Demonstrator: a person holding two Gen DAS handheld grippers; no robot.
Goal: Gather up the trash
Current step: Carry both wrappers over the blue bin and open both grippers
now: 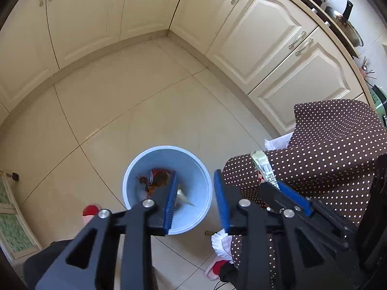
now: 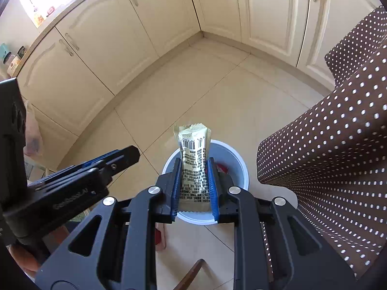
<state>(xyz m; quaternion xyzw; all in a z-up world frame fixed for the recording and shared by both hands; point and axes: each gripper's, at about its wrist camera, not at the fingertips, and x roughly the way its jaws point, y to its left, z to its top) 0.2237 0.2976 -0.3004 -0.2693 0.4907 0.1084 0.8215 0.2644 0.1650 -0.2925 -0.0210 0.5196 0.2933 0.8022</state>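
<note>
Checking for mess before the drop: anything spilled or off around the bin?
Nothing stands out. The bin stands upright with trash inside, none visible on the floor around it. The wrapper sits straight in the right gripper.

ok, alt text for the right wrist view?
The right tongs are shut on a pale printed snack wrapper, held above a light blue bin on a beige tiled floor. The left tongs reach in from the left; cream cabinets behind, brown polka-dot fabric on the right.
</note>
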